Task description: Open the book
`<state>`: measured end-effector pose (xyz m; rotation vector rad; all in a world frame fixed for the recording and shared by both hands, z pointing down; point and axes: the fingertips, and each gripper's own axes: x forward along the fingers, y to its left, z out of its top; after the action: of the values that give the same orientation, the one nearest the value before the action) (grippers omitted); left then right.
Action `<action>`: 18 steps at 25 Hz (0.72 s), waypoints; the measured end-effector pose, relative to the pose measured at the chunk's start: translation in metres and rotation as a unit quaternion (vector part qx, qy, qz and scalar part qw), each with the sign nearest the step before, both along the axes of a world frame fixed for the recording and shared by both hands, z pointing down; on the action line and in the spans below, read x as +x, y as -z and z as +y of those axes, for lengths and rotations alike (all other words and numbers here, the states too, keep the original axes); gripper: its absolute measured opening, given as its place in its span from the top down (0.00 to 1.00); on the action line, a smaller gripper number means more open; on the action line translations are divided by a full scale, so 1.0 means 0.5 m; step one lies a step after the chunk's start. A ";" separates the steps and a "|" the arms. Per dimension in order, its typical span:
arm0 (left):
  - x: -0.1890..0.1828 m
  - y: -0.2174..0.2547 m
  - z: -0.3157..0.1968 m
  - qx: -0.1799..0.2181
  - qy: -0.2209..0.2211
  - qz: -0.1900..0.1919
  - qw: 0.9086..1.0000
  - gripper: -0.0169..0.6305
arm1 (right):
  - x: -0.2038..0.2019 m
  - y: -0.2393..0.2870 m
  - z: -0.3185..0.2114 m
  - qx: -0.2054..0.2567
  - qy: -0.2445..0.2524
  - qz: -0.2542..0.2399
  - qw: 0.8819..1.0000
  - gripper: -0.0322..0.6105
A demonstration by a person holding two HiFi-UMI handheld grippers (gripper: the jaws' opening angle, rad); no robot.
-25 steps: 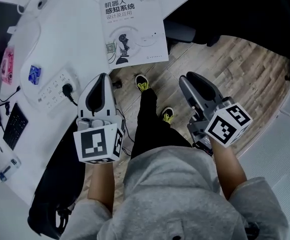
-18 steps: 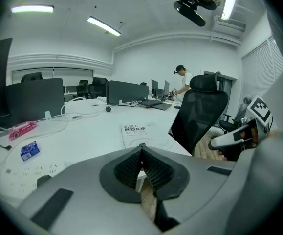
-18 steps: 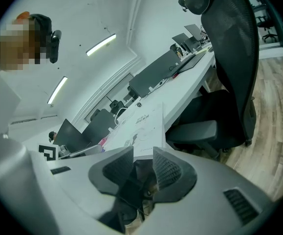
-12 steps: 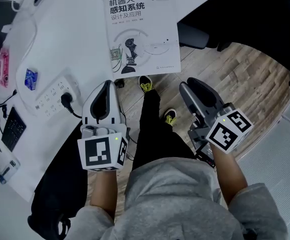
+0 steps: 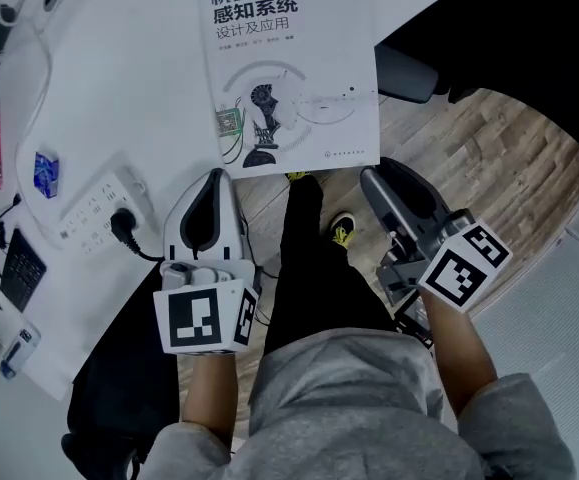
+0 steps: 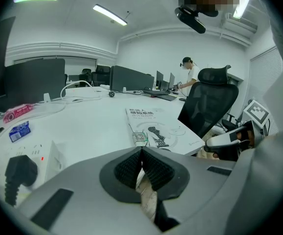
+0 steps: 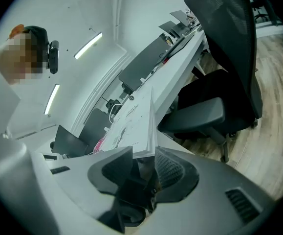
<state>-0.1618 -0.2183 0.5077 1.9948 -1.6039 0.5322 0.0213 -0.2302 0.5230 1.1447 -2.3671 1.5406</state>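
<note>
book (image 5: 289, 68): closed, front cover up, lying flat at the near edge of the white bench (image 5: 159, 88). its near right corner juts past the bench edge over the wooden floor (image 5: 469, 158).

left claw (image 5: 214, 176): held off the bench edge, near the book's near left corner, not touching it. in the left gripper view the left claw (image 6: 141, 150) has its ribbed pads met at the tips, with nothing between them. the book (image 6: 156, 131) lies beyond.

right claw (image 5: 372, 173): held below and just beside the book's overhanging corner. in the right gripper view the right claw (image 7: 143, 153) has its jaws apart and opening. the book (image 7: 134, 126) is seen edge-on, its corner showing in the gap at the jaw tips. no pad presses on it, and it cannot be told whether the corner lies between the jaws or just beyond them.

other items: a white power strip (image 5: 94, 206) with a black plug (image 5: 121, 226) near the bench's left edge, and a small blue packet (image 5: 44, 173) beside it. a black office chair (image 6: 209, 97) stands off the bench's right side.
</note>
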 end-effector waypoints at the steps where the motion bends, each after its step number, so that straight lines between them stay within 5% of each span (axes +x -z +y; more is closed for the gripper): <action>1: 0.000 -0.005 -0.001 -0.003 -0.001 0.003 1.000 0.96 | -0.003 -0.002 0.000 -0.003 -0.001 -0.002 1.000 0.74; 18: 0.040 -0.007 -0.045 -0.030 -0.021 0.026 0.999 0.96 | -0.056 0.024 -0.039 -0.033 -0.016 -0.102 0.994 0.74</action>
<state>-0.1420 -0.2411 0.5114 1.9863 -1.5014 0.5337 -0.0066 -0.2498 0.5111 1.0622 -2.4102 1.8119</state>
